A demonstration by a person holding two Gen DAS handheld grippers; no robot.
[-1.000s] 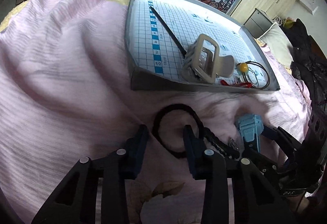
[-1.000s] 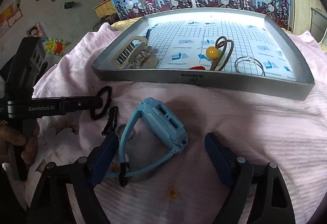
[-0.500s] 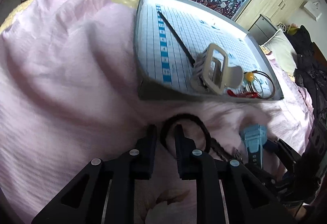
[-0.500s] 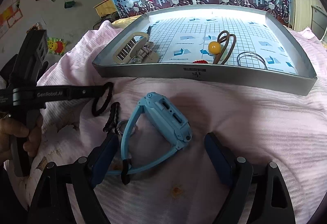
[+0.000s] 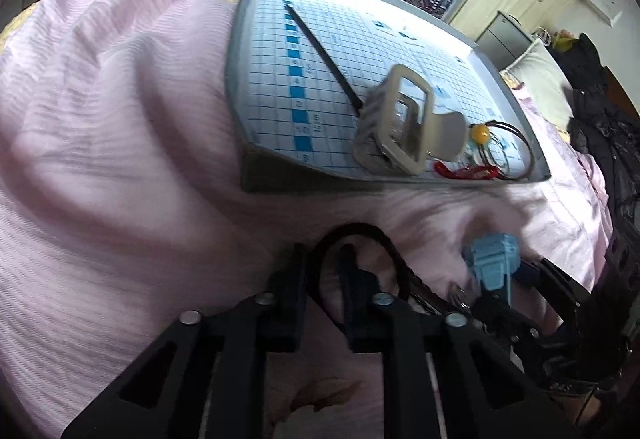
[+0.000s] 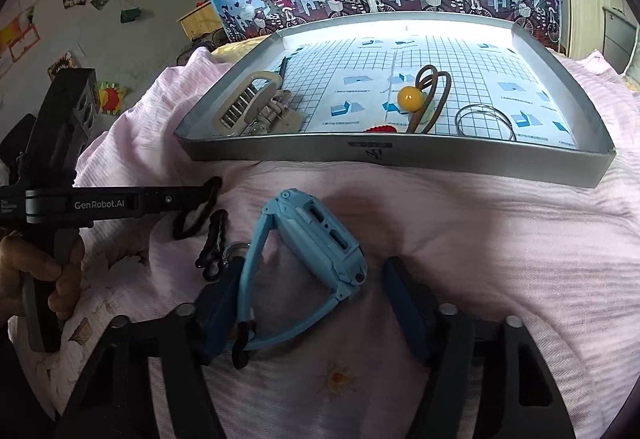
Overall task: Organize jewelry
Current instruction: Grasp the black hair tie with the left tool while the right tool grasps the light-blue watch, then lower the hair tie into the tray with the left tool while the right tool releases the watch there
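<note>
A black hair tie [image 5: 360,229] lies on the pink bedspread in front of the silver tray [image 5: 304,175]. My left gripper [image 5: 324,271] is shut on the tie's near left arc, with the band pinched between its fingers. From the right wrist view, the left gripper [image 6: 206,193] comes in from the left with the hair tie [image 6: 188,227] at its tip. A light blue watch [image 6: 320,239] lies on its side between the fingers of my right gripper [image 6: 316,291], which is open. The left pad sits close to the strap.
The tray [image 6: 400,159] holds a beige hair claw [image 6: 252,103], a brown tie with a yellow bead [image 6: 410,97], a clear ring [image 6: 484,121], a red piece and a black stick. A short black braided strap [image 6: 216,235] lies between hair tie and watch. A hand grips the left handle.
My left gripper's fingers went from wide apart around the hair tie to shut on its band. The right gripper stays open around the watch, hardly moved.
</note>
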